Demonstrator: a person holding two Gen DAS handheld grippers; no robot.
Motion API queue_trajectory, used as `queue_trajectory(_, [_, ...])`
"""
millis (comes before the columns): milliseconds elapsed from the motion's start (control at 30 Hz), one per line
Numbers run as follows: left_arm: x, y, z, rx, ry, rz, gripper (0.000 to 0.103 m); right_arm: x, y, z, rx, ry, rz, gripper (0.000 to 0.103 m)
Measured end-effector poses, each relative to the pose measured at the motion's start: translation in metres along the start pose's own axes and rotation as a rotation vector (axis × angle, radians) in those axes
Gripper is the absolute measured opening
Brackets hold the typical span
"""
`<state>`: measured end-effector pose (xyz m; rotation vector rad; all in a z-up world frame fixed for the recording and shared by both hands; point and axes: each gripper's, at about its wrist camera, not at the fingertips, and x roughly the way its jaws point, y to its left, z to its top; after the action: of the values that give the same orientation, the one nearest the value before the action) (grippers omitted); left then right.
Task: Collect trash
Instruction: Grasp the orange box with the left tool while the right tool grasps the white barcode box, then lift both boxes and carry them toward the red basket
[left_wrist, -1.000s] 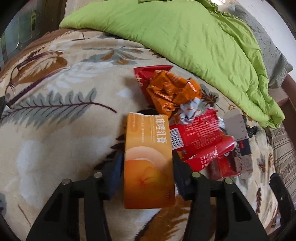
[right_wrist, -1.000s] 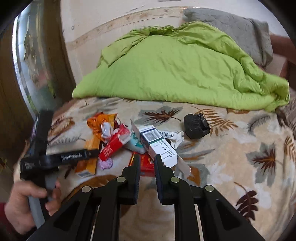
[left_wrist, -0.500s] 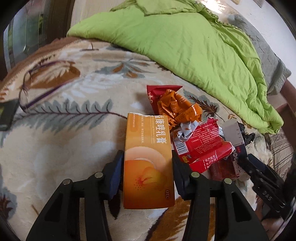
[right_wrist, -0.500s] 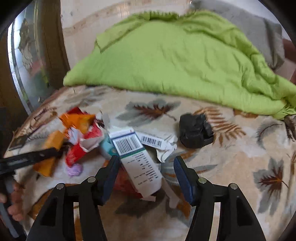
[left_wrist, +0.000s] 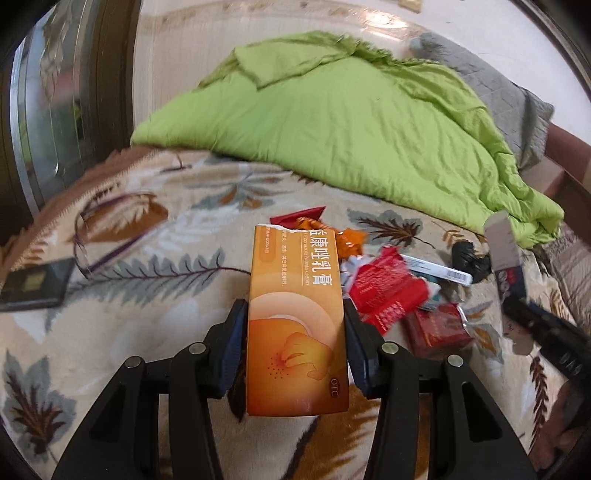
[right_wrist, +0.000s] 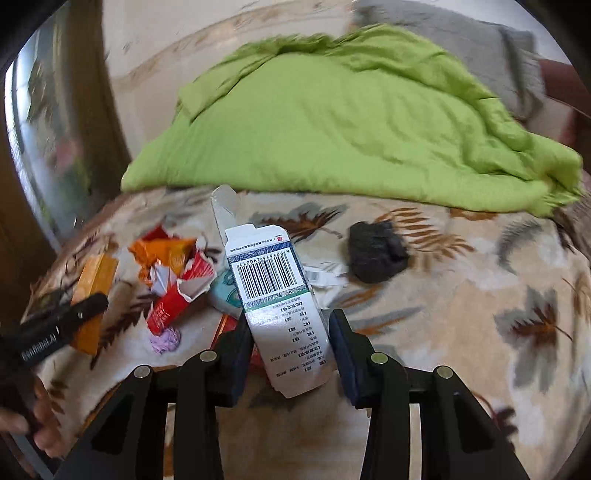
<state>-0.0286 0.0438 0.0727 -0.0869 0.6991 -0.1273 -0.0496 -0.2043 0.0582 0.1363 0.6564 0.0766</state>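
Observation:
My left gripper (left_wrist: 293, 310) is shut on an orange carton (left_wrist: 297, 317) with white lettering, held above the leaf-print bedspread (left_wrist: 147, 325); the same carton (right_wrist: 94, 284) shows at the left of the right wrist view. My right gripper (right_wrist: 289, 325) has its jaws closing on a white carton with a barcode (right_wrist: 275, 291), which sits between the pads with its far end tipped up. Between the two grippers lies a heap of trash: red wrappers (left_wrist: 384, 295), a crumpled orange wrapper (right_wrist: 162, 254), a pink wad (right_wrist: 166, 339) and a black crumpled lump (right_wrist: 376, 254).
A green quilt (right_wrist: 332, 129) is piled across the far half of the bed, with a grey pillow (right_wrist: 461, 44) behind it. A dark flat device (left_wrist: 33, 284) and a pair of glasses (left_wrist: 85, 236) lie at the bed's left edge. A hand (right_wrist: 40, 439) holds the left gripper's handle.
The right gripper opened from shut, moved over the white carton and closed around it; the carton's far end rose. The left gripper lifted and tilted up with the orange carton.

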Motion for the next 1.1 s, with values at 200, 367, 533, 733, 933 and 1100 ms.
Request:
queue_trajectory(200, [-0.045,-0.015,-0.019,0.115,-0.074,0.026,0.048,-0.048,0.014,-0.017,0.03,-0.061,0.011,0.044])
queue_trajectory(367, [-0.081,-0.023,-0.046,0.152,-0.073,0.0,0.048,-0.081,0.019,-0.044,0.068,-0.061,0.042,0.044])
queue_trajectory(533, [-0.096,-0.032,-0.064,0.163,-0.074,-0.059,0.048,-0.107,0.02,-0.067,0.07,-0.065,0.036,0.044])
queue_trajectory(733, [-0.086,-0.037,-0.067,0.17,-0.064,-0.099,0.048,-0.102,0.011,-0.071,0.106,-0.032,0.038,0.044])
queue_trajectory(933, [-0.074,-0.033,-0.067,0.151,-0.033,-0.116,0.048,-0.096,0.019,-0.071,0.07,-0.034,0.025,0.044])
queue_trajectory(1100, [-0.069,-0.032,-0.066,0.145,-0.027,-0.112,0.048,-0.089,0.022,-0.07,0.054,-0.02,0.03,0.044])
